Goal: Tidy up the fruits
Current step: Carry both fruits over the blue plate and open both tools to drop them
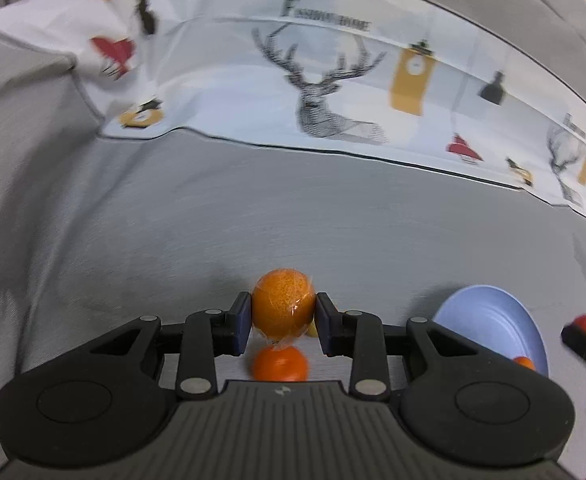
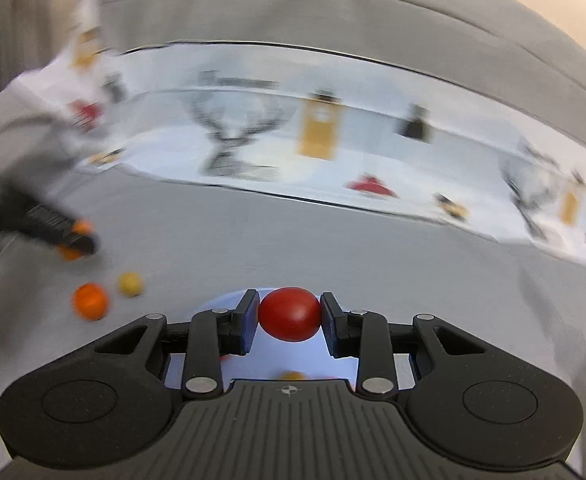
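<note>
Black fingers of the left gripper [image 1: 283, 320] squeezed a wrapped orange [image 1: 283, 308] above the grey cloth [image 1: 173, 220]. Over the blue plate [image 2: 229, 298], the right gripper [image 2: 289, 318] pinched a red tomato [image 2: 289, 314]. I think it should go low and let go softly, so nothing rolls off.
</note>
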Available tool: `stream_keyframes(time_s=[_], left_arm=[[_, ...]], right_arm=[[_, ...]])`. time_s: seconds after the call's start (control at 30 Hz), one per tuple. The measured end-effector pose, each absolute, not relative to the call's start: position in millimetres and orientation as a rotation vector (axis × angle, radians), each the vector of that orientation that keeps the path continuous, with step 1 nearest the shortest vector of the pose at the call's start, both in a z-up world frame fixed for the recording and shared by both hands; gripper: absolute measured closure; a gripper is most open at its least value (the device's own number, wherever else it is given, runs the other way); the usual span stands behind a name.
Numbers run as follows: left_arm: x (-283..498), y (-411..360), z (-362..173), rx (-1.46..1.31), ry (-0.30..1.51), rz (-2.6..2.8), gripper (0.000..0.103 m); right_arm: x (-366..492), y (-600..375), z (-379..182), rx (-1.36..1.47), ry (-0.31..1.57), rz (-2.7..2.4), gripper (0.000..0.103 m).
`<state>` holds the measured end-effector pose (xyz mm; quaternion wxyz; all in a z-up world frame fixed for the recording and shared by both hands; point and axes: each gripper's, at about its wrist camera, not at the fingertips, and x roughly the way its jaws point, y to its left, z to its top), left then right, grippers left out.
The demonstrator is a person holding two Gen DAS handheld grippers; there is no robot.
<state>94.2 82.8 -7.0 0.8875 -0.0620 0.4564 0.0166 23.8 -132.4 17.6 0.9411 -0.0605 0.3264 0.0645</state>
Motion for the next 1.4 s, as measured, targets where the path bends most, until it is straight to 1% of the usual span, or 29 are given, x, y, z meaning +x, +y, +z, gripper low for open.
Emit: stream_keyframes(time_s=[0.27, 0.4, 0.6, 0.73, 1.03, 1.4], left_arm=[[80.7, 22.8, -2.4, -0.013, 0.898, -0.215, 0.066], [68.9, -6.1, -6.1, 0.045, 0.893, -0.378, 0.066], [45.2, -42.2, -20.5, 0.202, 0.915, -0.577, 0.066], [37.3, -54.6, -32.0, 0.277, 0.931, -0.618, 0.066], [40.9, -57.7, -40.1, 0.291, 0.959, -0.632, 0.066], [37.1, -57.4, -36.6, 0.295, 0.959, -0.638, 0.066]], right_arm=[[32.5, -208.8, 5.9, 0.207, 0.716, -0.063, 0.069], [35.0, -216.2, 0.8, 0.274, 0.723, -0.071, 0.069], [41.5, -207.0, -0.2, 0.279, 0.723, -0.039, 0.069], [44.9, -200.3, -0.2, 0.285, 0.727, -0.025, 0.069], [48.2, -184.8, -0.7, 0.264, 0.735, -0.005, 0.069], [48.4, -181.0, -1.4, 0.244, 0.740, -0.002, 0.069]])
